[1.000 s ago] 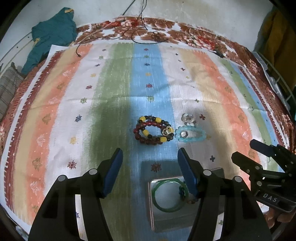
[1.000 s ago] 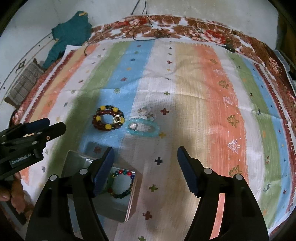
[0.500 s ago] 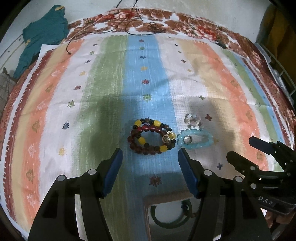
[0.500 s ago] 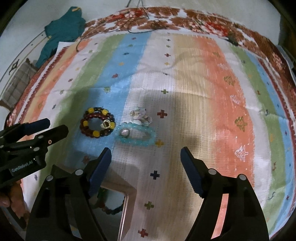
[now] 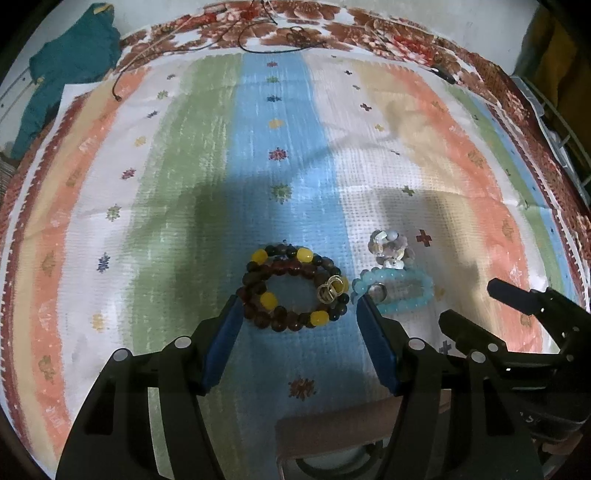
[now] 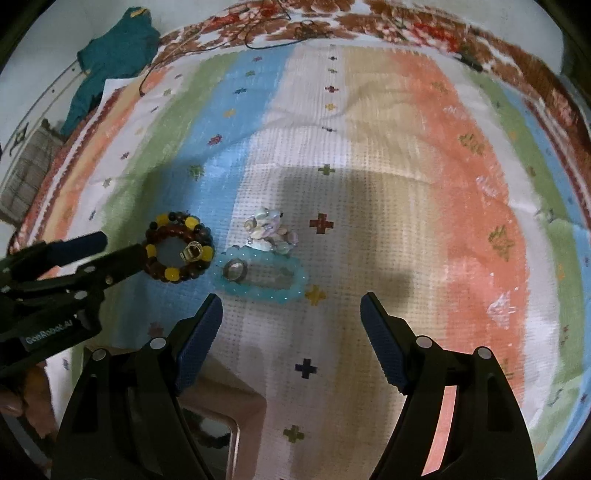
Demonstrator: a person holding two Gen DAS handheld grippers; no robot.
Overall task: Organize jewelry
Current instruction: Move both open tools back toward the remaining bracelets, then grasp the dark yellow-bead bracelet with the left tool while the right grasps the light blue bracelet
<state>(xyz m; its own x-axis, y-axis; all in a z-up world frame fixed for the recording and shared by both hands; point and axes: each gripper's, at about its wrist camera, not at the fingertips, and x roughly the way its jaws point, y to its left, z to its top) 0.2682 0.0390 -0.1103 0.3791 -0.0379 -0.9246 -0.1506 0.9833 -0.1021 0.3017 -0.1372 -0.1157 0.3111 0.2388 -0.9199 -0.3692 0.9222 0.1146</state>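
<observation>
A dark bead bracelet with yellow beads (image 5: 293, 288) (image 6: 179, 251) lies on the striped cloth with a small metal ring (image 5: 330, 289) on it. My left gripper (image 5: 295, 304) is open, its fingertips on either side of this bracelet. A light blue bead bracelet (image 5: 402, 291) (image 6: 262, 275) lies to its right with a silver ring (image 6: 233, 269) on it. A shell piece (image 5: 391, 247) (image 6: 269, 230) lies just behind. My right gripper (image 6: 291, 301) is open and empty, just in front of the blue bracelet. It also shows in the left wrist view (image 5: 476, 302).
A metal tray (image 5: 332, 443) (image 6: 221, 417) with bracelets in it lies at the near edge, mostly hidden by the grippers. A teal garment (image 5: 70, 62) lies at the far left. Thin black cords (image 5: 269, 33) lie at the far edge of the cloth.
Both grippers have moved forward, away from the tray and toward the jewelry. The left one now straddles the dark bracelet. Both stay open.
</observation>
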